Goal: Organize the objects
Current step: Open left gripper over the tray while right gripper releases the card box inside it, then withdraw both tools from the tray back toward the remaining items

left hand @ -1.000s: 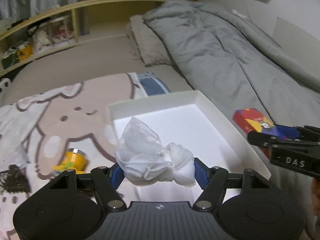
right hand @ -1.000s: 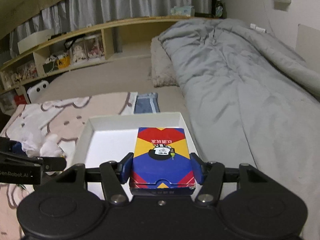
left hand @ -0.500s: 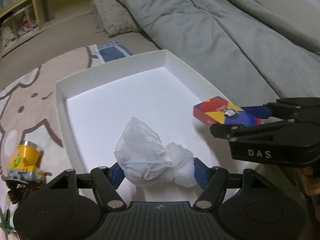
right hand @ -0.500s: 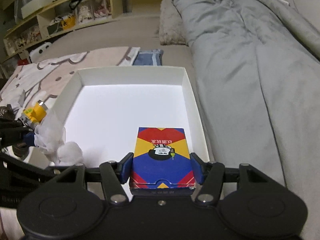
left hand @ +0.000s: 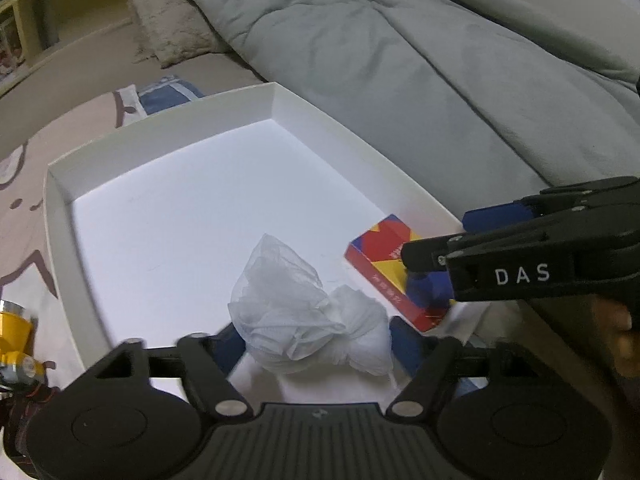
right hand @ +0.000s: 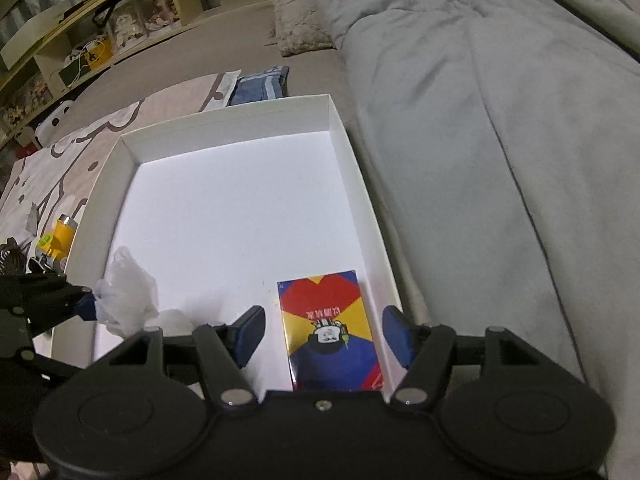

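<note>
A white shallow tray [left hand: 180,120] [right hand: 224,114] lies on the bed. A crumpled white plastic bag [left hand: 304,320] [right hand: 124,300] rests on the tray floor near its front edge. My left gripper [left hand: 316,344] [right hand: 80,300] straddles it, jaws opening, blue pads just off the bag on both sides. A red, yellow and blue card box [right hand: 328,332] [left hand: 384,264] lies flat in the tray's near right corner. My right gripper [right hand: 323,334] [left hand: 436,240] is around it, jaws opening, with a gap between each pad and the box.
A yellow toy [left hand: 12,340] [right hand: 62,236] lies left of the tray on a cartoon-print blanket [right hand: 60,160]. A grey duvet [right hand: 500,120] runs along the tray's right side. A folded blue cloth [right hand: 260,86], a fuzzy pillow [right hand: 300,20] and wooden shelves [right hand: 100,40] lie beyond.
Both grippers came down into the tray and their jaws spread. The bag and the card box, gripped before, now lie on the tray floor.
</note>
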`<state>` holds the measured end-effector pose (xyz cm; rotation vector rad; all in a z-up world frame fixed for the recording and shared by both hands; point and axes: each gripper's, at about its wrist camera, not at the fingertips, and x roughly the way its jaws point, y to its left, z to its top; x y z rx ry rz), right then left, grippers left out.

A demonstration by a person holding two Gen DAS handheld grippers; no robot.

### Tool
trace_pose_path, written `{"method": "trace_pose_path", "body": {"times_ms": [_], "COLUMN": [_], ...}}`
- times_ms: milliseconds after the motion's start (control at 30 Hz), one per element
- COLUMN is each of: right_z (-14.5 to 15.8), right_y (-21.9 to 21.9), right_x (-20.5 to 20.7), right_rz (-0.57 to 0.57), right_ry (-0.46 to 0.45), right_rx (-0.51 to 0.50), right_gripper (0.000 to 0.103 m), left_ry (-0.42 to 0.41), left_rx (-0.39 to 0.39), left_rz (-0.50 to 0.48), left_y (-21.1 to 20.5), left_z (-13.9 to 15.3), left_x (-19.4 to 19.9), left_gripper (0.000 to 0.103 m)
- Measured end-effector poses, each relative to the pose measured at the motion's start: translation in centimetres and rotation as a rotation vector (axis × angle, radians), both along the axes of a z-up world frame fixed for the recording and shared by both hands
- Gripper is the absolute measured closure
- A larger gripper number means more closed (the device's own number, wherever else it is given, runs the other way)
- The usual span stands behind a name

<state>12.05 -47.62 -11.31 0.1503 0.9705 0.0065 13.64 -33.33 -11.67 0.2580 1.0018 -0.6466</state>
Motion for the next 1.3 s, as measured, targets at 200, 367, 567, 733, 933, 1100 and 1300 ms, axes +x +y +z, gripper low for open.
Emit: {"method": "trace_pose_path", "body": {"times_ms": [200, 367, 567, 733, 933, 1100, 1300], "right_z": [0.2, 0.6, 1.3, 2.9, 5.1, 6.9, 8.7], "right_y": [0.0, 0.2, 0.5, 0.9, 1.3, 2.0, 3.2], "right_x": [-0.4, -0.9, -1.5, -2.3, -3.6, -5.0, -6.9], "right_rz": [-0.001, -0.001, -0.007, -0.008, -0.044, -0.054, -0.065], "right_ry": [0.009, 0.009, 0.004, -0.021, -0.069, -0.1, -0.137], "right_rx": [-0.01, -0.018, -0.023, -0.024, -0.027, -0.037, -0.08], "right_gripper": [0.037, 0.037, 0.037, 0.037, 0.037, 0.036, 0.033], "left_ry": [0.001, 0.001, -0.007, -0.016, -0.045, -0.071, -0.108], "left_rx": [0.024, 0.032, 0.033, 0.026, 0.001, -0.02, -0.055], "left_rz": [0.027, 0.041, 0.056, 0.078, 0.112, 0.135, 0.164], "left_y": [0.3, 1.0, 1.8, 2.7, 4.4, 6.2, 8.3], "left_z": [0.1, 0.6, 1.7, 3.1, 5.5, 7.4, 9.4], "left_x": [-0.1, -0.4, -1.1, -1.7, -2.6, -3.6, -4.8], "left_gripper": [0.013, 0.013, 0.013, 0.013, 0.013, 0.009, 0.003]}}
